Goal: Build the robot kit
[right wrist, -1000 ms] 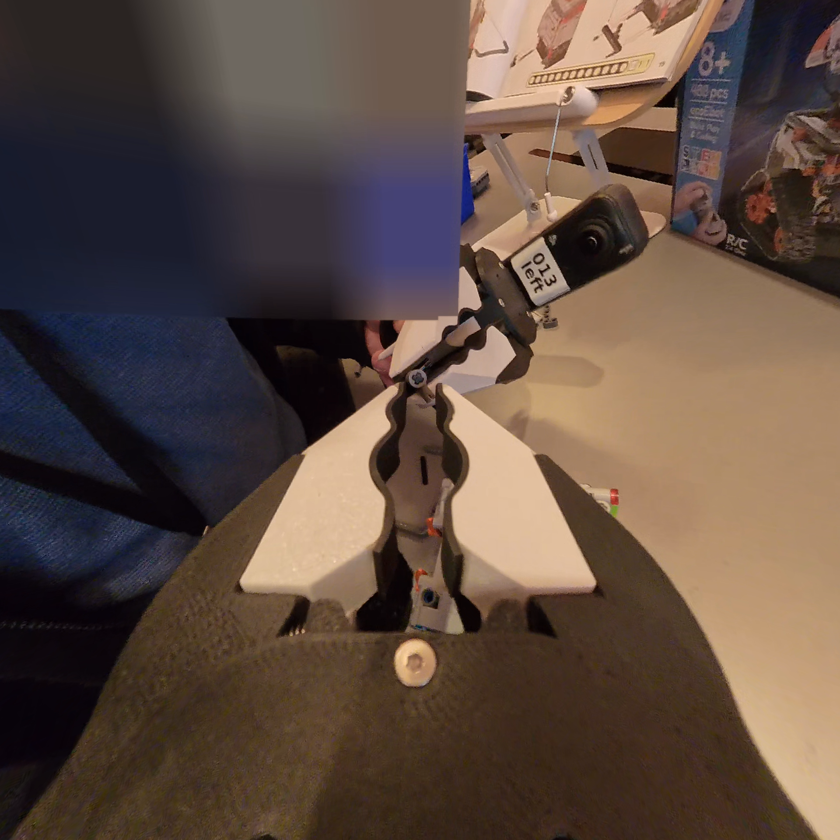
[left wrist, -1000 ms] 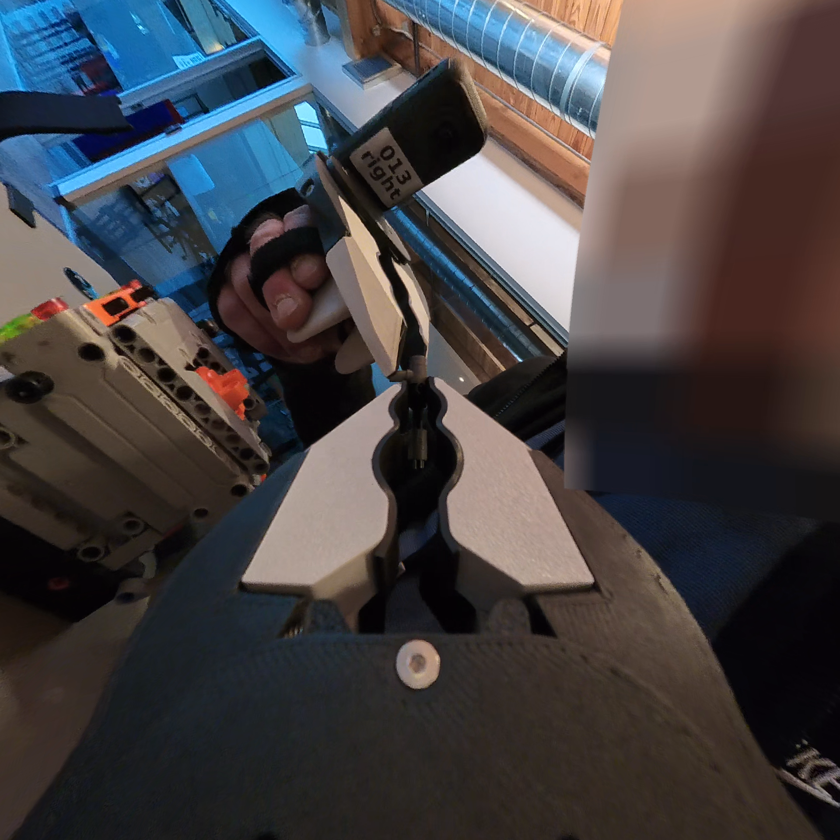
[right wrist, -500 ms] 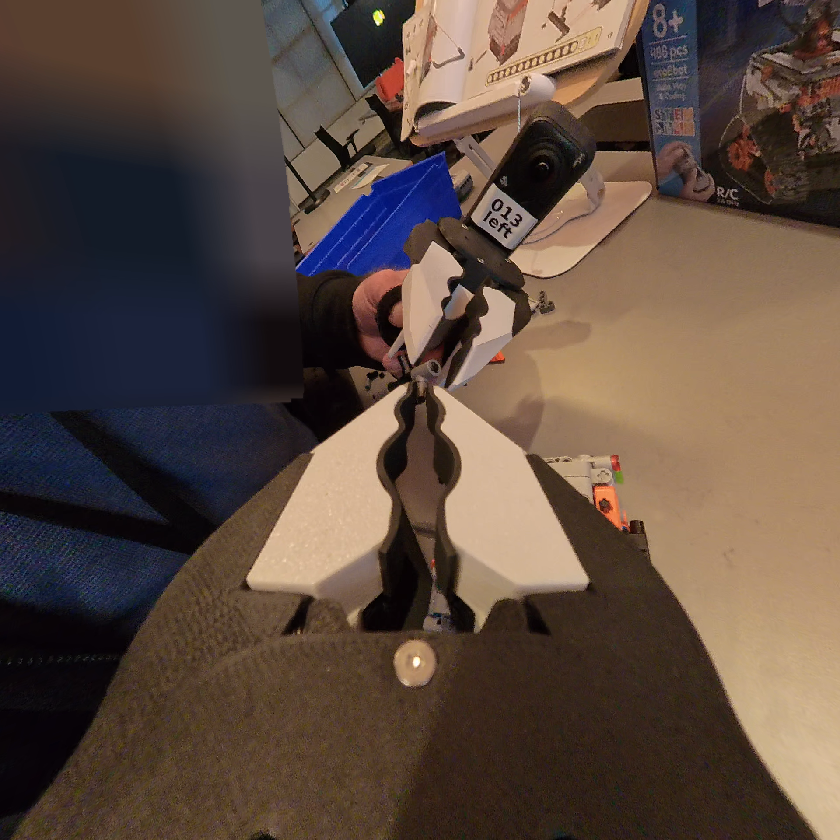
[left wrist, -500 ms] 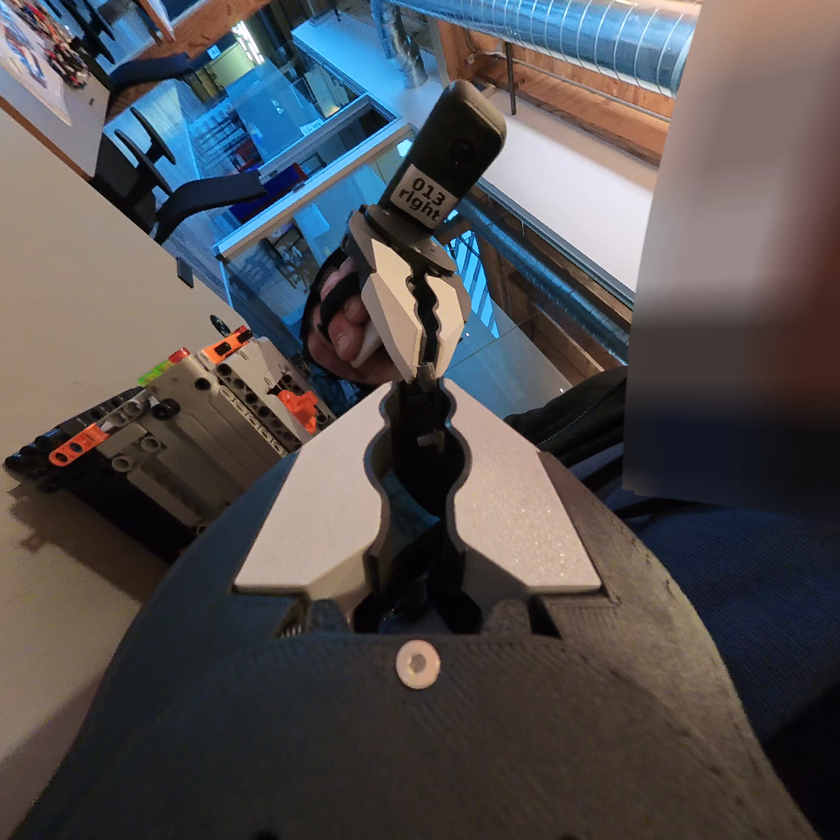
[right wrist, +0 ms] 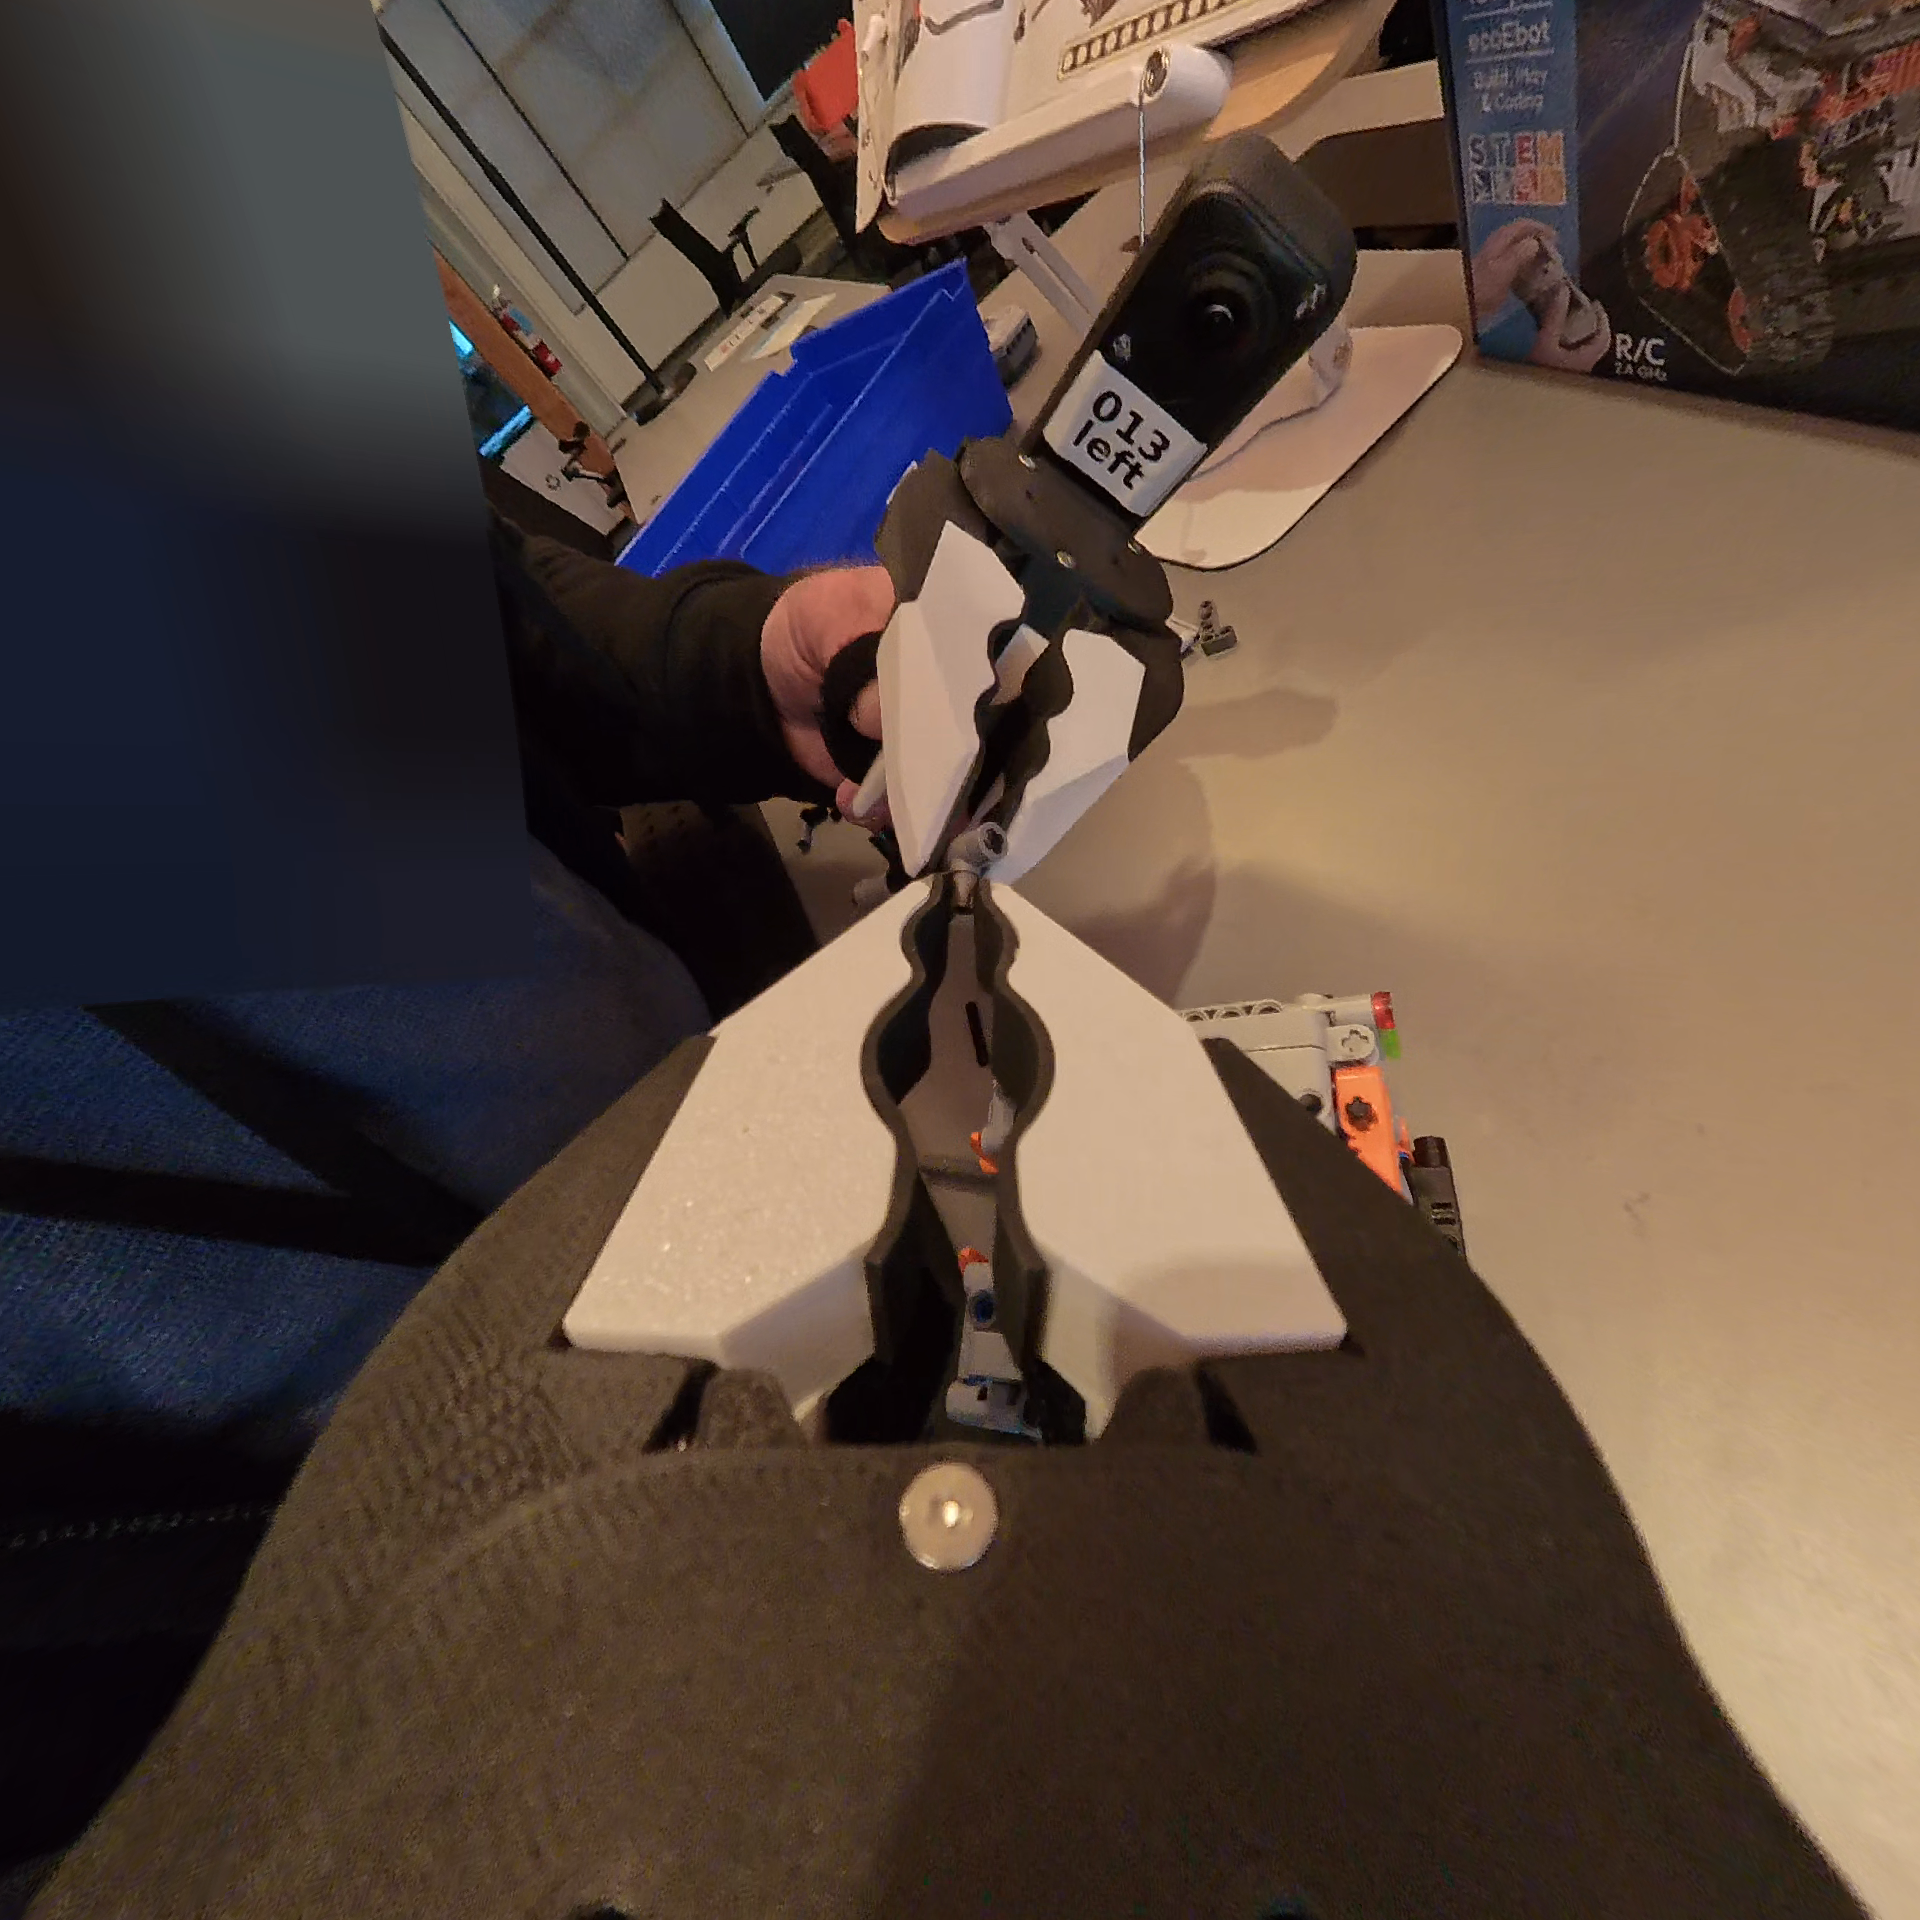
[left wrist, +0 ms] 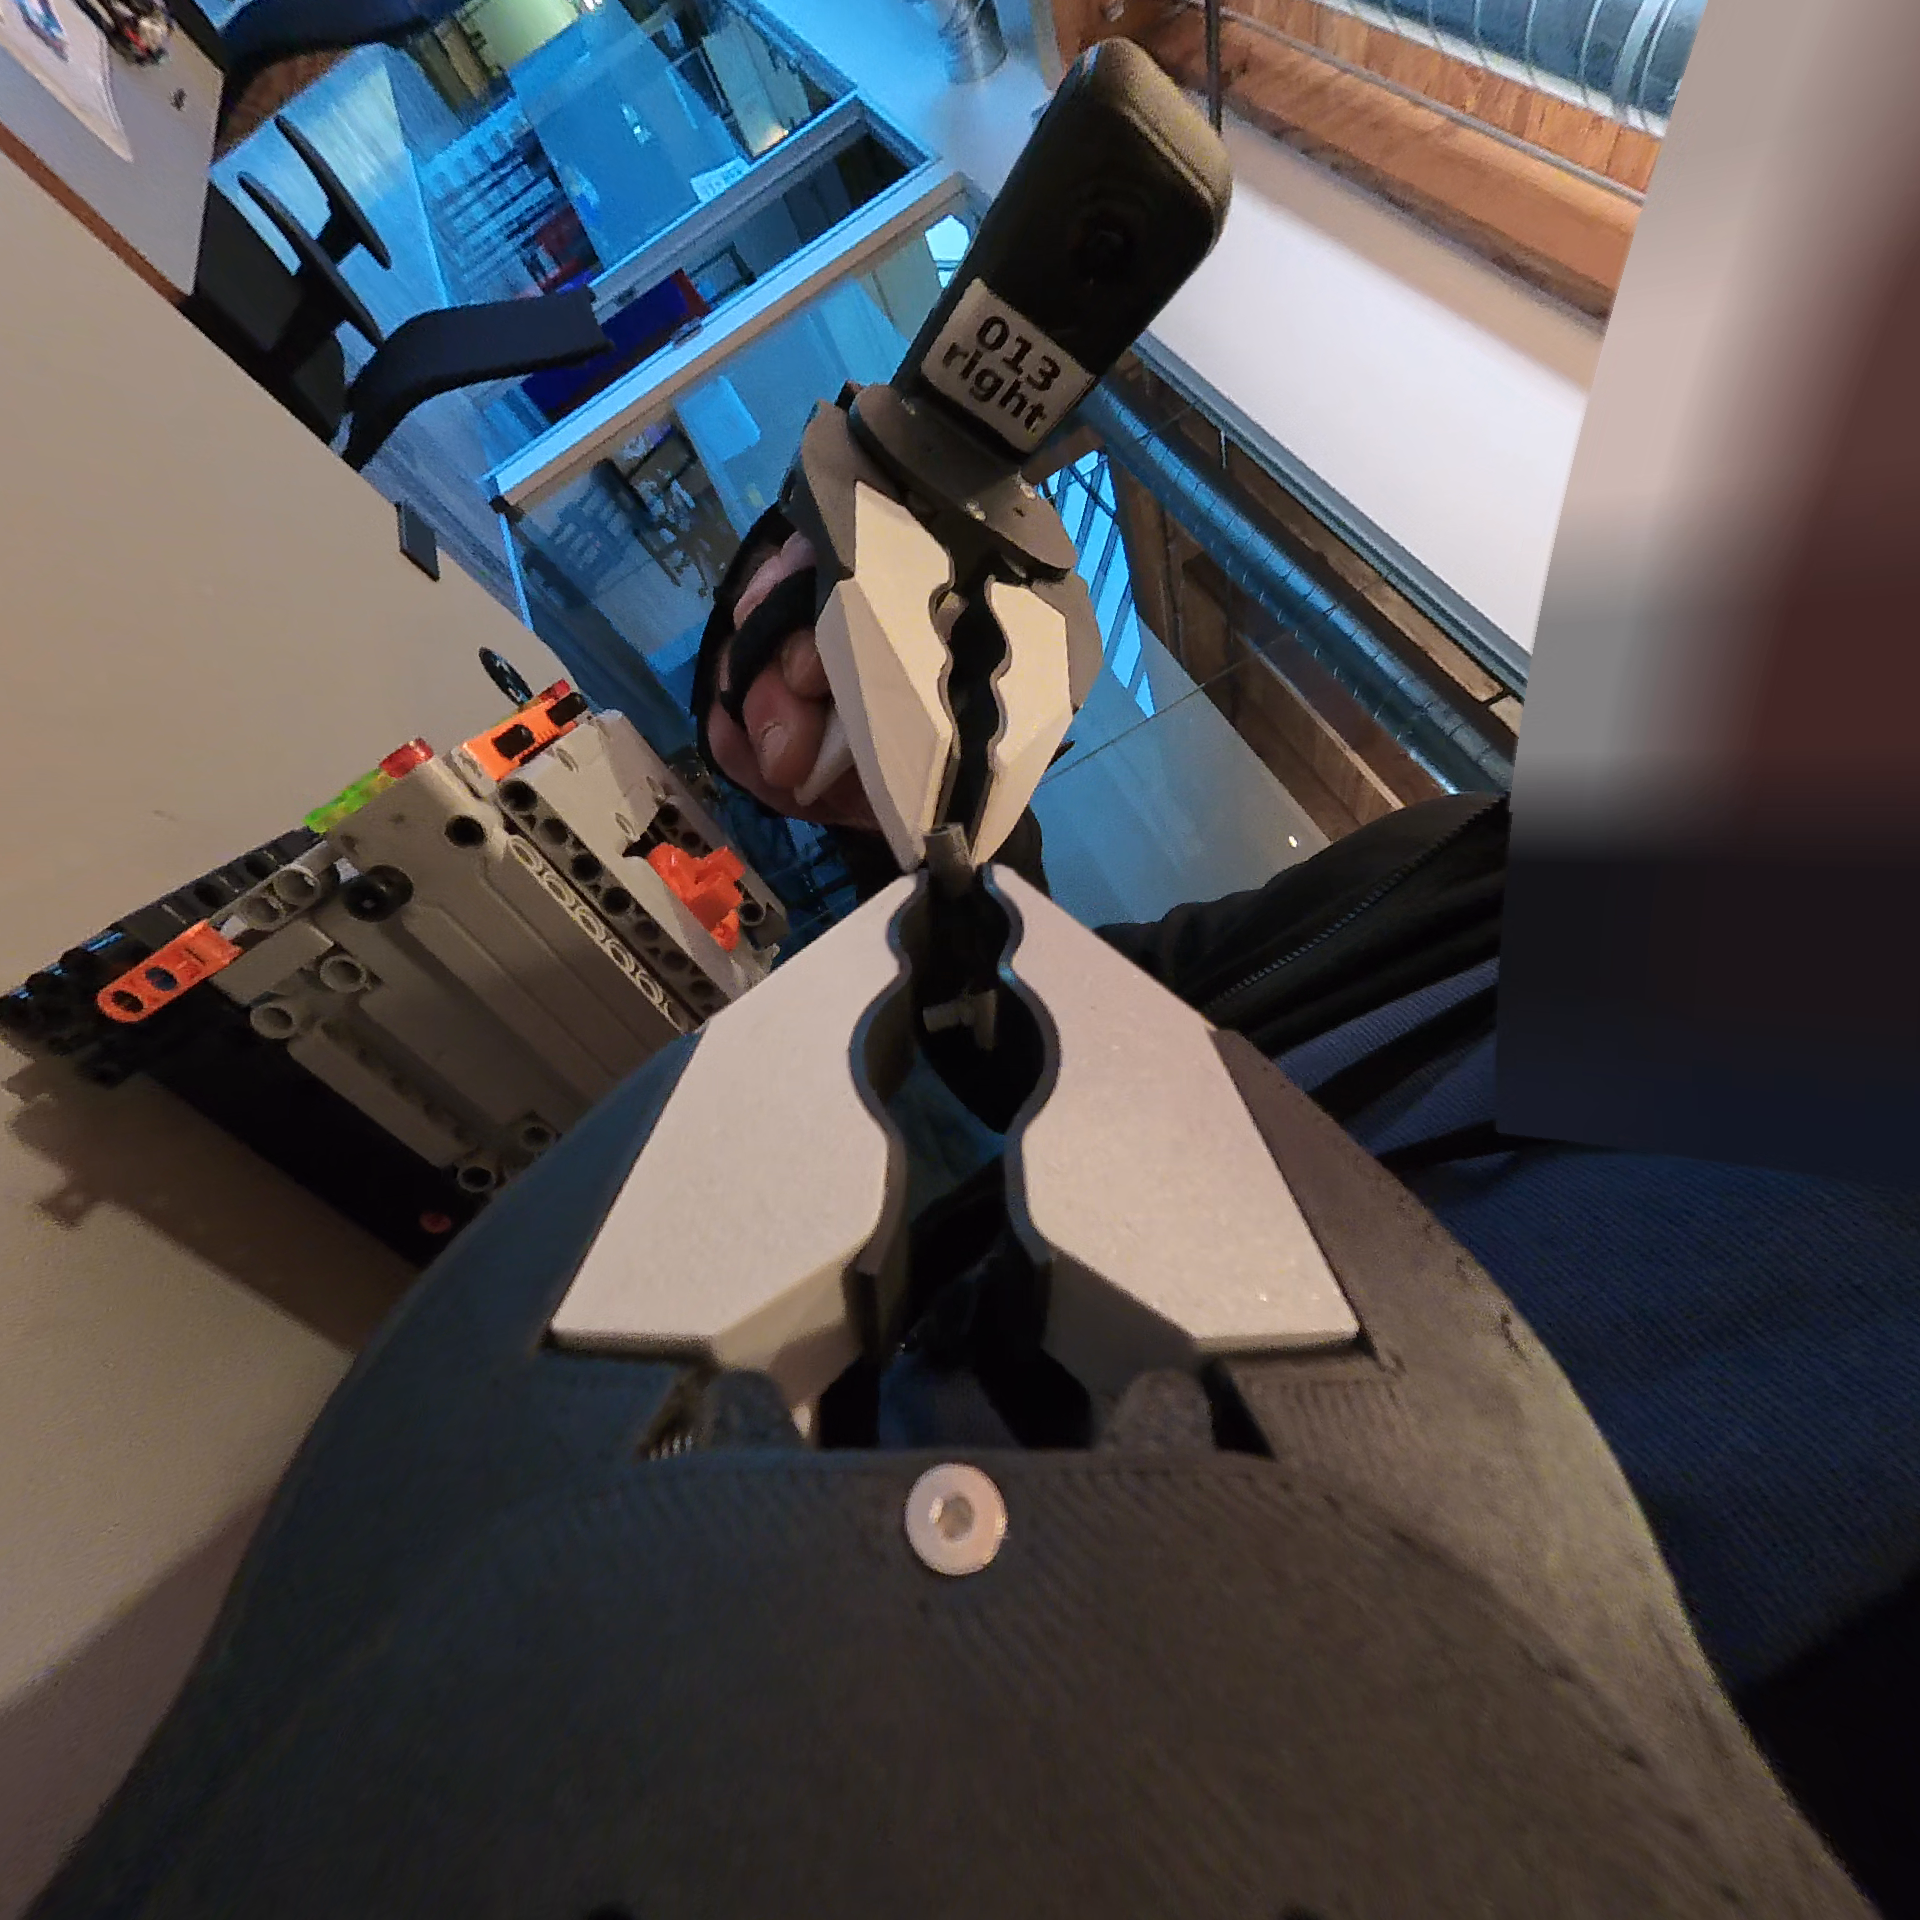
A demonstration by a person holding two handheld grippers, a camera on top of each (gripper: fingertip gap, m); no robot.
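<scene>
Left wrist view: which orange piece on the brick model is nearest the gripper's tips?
The chunky orange piece, rightmost on the brick model; others sit farther left.

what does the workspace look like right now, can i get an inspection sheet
surface: pale table, mostly bare.
job's things: small grey pin between the two grippers' tips; grey, black and orange brick model on the table.
clutter: a few loose small parts; blue bin; instruction booklet on a white stand; toy box.
grippers: left hand-held gripper shut on the pin; right hand-held gripper shut on its other end, tip to tip.
cables: nothing seen.
surroundings: office chairs, glass partition, metal duct.
</scene>
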